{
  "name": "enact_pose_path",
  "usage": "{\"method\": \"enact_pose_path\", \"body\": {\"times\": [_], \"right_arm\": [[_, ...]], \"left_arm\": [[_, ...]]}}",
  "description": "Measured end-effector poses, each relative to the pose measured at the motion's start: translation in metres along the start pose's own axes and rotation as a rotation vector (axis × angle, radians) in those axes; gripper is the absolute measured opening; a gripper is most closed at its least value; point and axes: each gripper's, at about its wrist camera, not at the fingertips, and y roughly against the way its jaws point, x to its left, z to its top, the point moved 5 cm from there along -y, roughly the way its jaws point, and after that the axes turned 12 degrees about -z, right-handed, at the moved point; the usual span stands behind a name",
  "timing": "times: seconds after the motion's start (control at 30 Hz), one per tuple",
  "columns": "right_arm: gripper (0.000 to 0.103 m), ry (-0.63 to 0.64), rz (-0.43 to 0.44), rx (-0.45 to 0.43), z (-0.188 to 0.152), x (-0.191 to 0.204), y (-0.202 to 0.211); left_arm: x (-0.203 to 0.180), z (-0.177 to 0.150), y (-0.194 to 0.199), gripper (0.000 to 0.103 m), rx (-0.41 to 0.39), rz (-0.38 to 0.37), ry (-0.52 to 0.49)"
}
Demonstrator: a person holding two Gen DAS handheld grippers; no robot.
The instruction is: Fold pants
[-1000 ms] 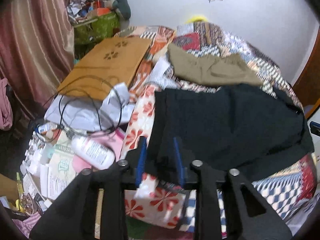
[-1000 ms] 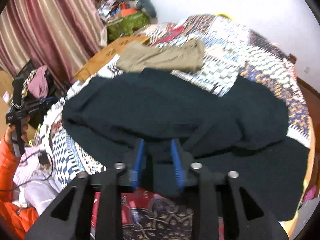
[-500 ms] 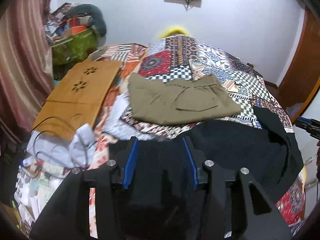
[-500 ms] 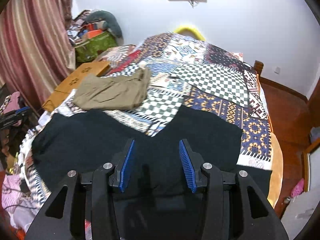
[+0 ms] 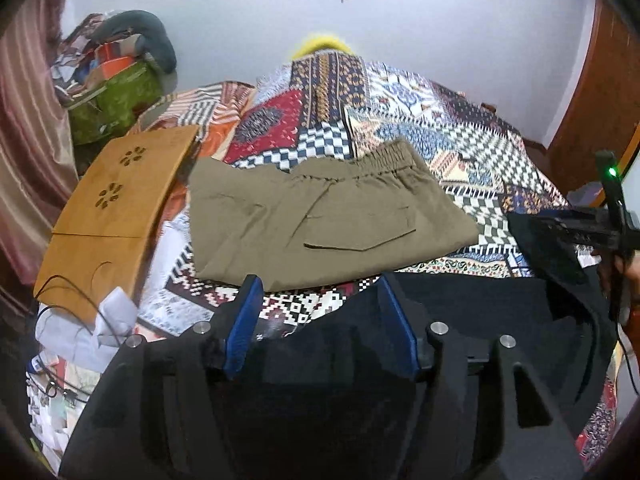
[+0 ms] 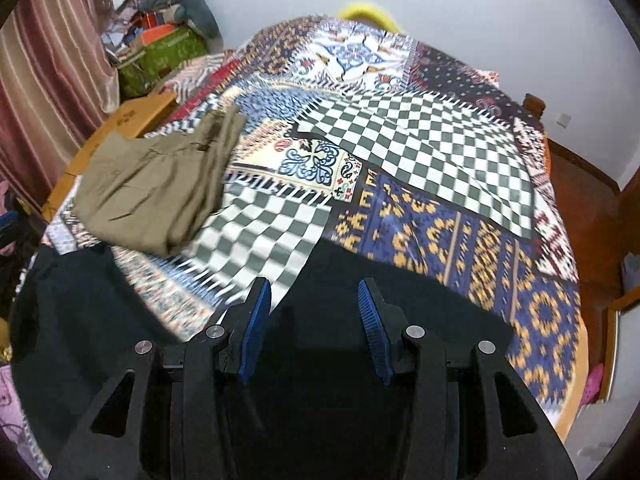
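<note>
Left claw: my left gripper (image 5: 320,312) has just been spreading its blue-padded jaws; they stand apart over the near edge of the black pants (image 5: 460,312), the cloth lying slack between them with no pad pressing, which I read as letting go of a finished fold.
Right claw: my right gripper (image 6: 314,316) is likewise spread, its jaws parted above the same dark fabric and pinching nothing I can see.
Black pants: the wide black fabric pants (image 6: 340,280) lie across the near part of the bed, under both claws, because this is the garment being folded.
Folded pair: the olive-khaki pants with the elastic waistband (image 5: 320,220) sit further back, just beyond the black edge, already a flat rectangle; I judge them done and parked clear.
Bed: the patchwork quilt in checks and florals (image 6: 420,140) serves as the folding surface.
Side clutter: the tan wooden board with flower cut-outs (image 5: 116,208) lies at the bed's left edge, clear of the work.
</note>
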Motion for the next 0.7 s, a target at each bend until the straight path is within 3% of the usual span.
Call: {"method": "enact_pose_path", "body": {"times": [0.2,0.3,0.4,0.53,0.7], "right_arm": [[0.042,0.050,0.015,0.084,0.002,0.001,-0.038],[0.042,0.074,0.022,0.063,-0.001,0.002,-0.040],[0.025,0.099,0.022,0.039,-0.004,0.004,-0.038],[0.013,0.116,0.017,0.018,-0.003,0.008,-0.034],[0.009,0.057,0.007,-0.061,0.002,-0.005,-0.003]], "left_arm": [[0.003,-0.009,-0.034,0.060,0.071,-0.016,0.021],[0.003,-0.012,-0.045,0.060,0.093,-0.026,0.034],[0.001,-0.014,-0.052,0.060,0.106,-0.021,0.033],[-0.003,-0.015,-0.050,0.060,0.111,-0.028,0.030],[-0.009,-0.015,-0.034,0.060,0.093,-0.030,0.027]]}}
